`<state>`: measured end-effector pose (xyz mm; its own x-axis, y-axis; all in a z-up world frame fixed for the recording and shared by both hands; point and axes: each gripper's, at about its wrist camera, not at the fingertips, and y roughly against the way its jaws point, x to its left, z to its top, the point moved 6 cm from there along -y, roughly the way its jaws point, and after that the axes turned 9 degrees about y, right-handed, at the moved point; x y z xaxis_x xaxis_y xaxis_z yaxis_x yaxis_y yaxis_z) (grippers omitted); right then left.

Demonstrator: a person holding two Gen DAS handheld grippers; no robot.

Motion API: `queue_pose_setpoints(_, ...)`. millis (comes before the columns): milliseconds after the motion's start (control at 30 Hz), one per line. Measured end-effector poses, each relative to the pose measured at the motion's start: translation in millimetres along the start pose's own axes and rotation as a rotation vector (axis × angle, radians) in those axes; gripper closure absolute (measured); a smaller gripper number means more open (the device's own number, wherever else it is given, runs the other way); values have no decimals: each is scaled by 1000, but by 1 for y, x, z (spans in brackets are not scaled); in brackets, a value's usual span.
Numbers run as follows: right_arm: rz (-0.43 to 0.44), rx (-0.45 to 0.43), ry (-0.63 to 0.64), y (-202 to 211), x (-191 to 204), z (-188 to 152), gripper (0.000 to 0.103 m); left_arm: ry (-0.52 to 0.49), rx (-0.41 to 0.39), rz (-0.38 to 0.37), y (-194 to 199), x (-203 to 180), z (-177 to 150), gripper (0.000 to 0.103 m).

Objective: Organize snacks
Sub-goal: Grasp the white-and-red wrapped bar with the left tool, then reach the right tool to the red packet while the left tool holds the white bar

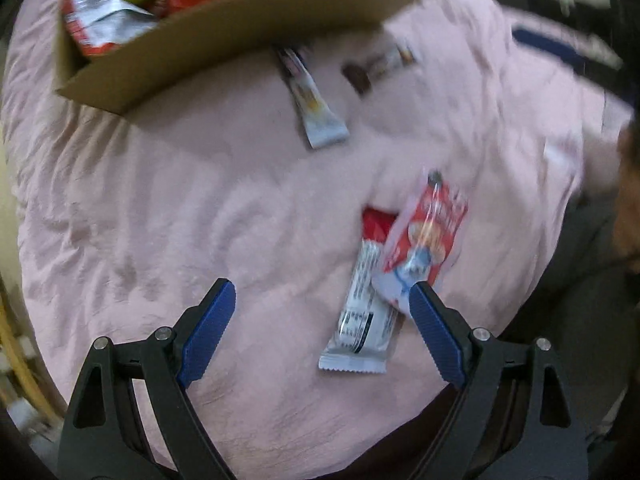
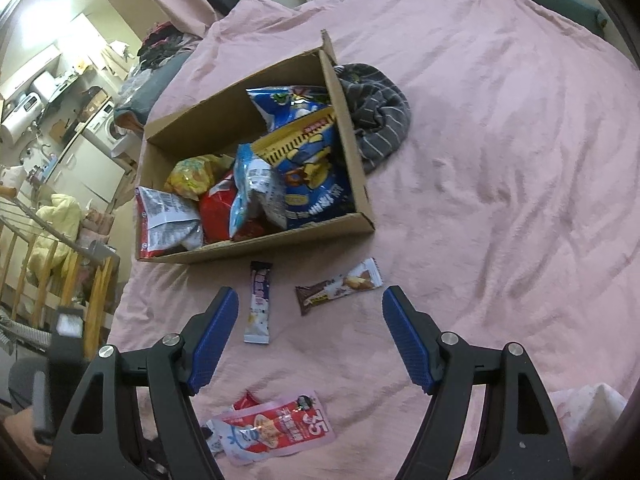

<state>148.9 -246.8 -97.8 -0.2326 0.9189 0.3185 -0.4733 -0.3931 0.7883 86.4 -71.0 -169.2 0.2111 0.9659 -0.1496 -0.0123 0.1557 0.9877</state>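
From where I sit, most of the sorting looks done: the cardboard box (image 2: 362, 184) on the pink bed cover (image 2: 500, 160) already holds a heap of big snack bags, from the silver-and-red bag (image 2: 164, 220) at its left end to the blue chip bags (image 2: 304, 160) at its right. What is left lies loose on the cover in front of the box. Going left to right in the right wrist view, I see a slim pale stick pack (image 2: 258, 304), then a brown chocolate bar (image 2: 340, 286), both just in front of the box's near wall and apart from each other. Nearer to me lies a red-and-white pouch (image 2: 276, 428) partly over a silver wrapped bar (image 1: 360, 320), which the left wrist view shows more clearly, though that view is smeared by motion. My left hand-held gripper (image 1: 322, 296) points down over that pair with its jaws wide apart and nothing between the pads; its right finger sits at the pouch's edge, and I cannot tell if it touches. My right hand-held gripper (image 2: 310, 300) is also spread open and empty, hovering above the stick pack and chocolate bar. I judge four small items remain to go in.
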Motion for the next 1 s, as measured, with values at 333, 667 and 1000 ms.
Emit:
queue_pose_setpoints(333,13,-12,-1,5,1,3,26,-82,108,7,-38,-28,-14,31)
queue_pose_setpoints(667,-14,9,-8,3,-6,-1,26,-102,42,48,-40,-41,7,76)
queue_pose_setpoints(1000,44,293,45,-39,7,-42,26,157,-104,74,-8,13,38,77)
